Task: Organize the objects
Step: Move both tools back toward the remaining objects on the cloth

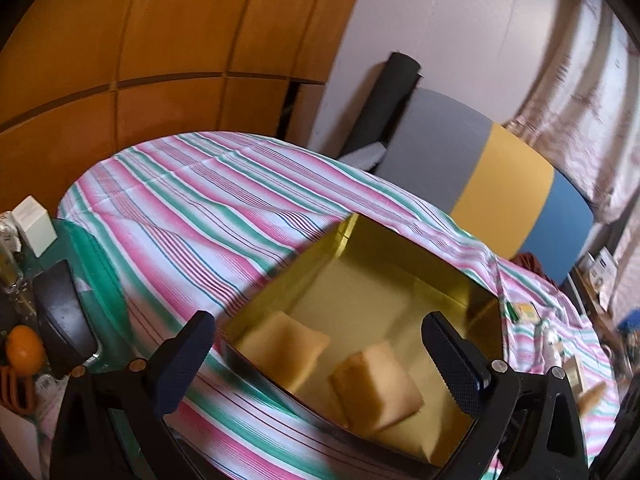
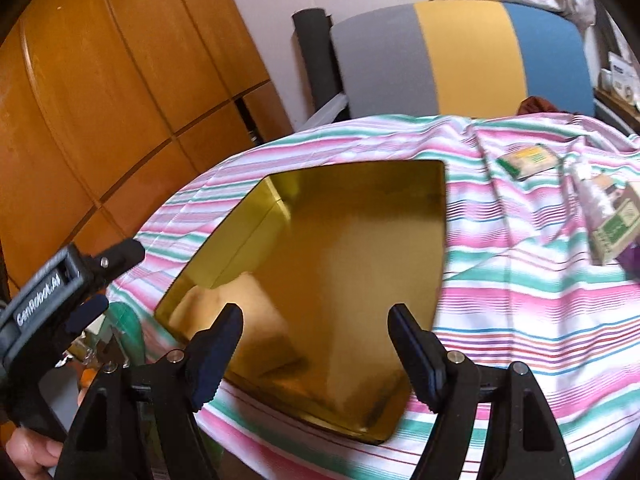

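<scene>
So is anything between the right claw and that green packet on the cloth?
Nothing visible. The right claw hangs open over the gold tin; the green packet lies beyond the tin's far right corner, with only bare striped cloth between.

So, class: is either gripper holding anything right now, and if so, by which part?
Nothing is held. The left gripper and right gripper are both open, empty, above the gold tin.

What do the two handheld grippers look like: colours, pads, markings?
Both are black plastic. The left gripper has two broad fingers faced with dark blue dimpled pads and silver pivot pins at the knuckles. The right gripper is the same build: black fingers, dark blue pads, silver pins. In the right wrist view, the left gripper's grey-black body carries white "GenRobot.AI" lettering. No cables or sleeves show.
</scene>
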`<state>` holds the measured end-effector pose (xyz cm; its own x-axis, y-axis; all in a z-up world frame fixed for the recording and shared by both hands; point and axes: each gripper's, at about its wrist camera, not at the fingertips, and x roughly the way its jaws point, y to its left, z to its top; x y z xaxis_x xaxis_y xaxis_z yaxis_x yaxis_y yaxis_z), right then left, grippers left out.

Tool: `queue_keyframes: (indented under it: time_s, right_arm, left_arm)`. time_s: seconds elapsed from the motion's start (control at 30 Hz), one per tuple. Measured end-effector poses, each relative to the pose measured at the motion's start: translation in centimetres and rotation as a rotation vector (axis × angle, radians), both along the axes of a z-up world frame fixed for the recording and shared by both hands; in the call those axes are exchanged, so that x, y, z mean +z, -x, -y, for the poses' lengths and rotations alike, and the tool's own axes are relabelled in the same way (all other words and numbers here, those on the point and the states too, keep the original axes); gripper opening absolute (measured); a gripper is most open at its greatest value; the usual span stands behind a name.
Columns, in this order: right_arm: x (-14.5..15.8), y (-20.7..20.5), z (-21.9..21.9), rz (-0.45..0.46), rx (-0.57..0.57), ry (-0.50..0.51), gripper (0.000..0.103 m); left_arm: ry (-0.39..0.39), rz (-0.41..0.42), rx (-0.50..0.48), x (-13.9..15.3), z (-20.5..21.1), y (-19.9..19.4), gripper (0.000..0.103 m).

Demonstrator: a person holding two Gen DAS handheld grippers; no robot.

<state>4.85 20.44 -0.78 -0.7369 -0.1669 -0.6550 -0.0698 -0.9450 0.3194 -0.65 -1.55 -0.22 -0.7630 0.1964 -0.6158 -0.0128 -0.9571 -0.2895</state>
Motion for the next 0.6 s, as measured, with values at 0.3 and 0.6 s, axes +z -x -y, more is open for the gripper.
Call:
queue_keyframes:
  time_s: [0.3, 0.6]
  right_arm:
    - [-0.8, -4.0, -5.3, 0.000, -0.193, -0.052, 0.076]
    - [-2.3, -8.0, -12.9, 0.043, -0.395, -0.029, 0.076]
  left_arm:
    - [0.043, -0.023, -0.201, -0.2, -5.3, -2.3, 0.103]
    - [0.083, -0.003, -0.458, -1.3, -11.7, -5.9, 0.103]
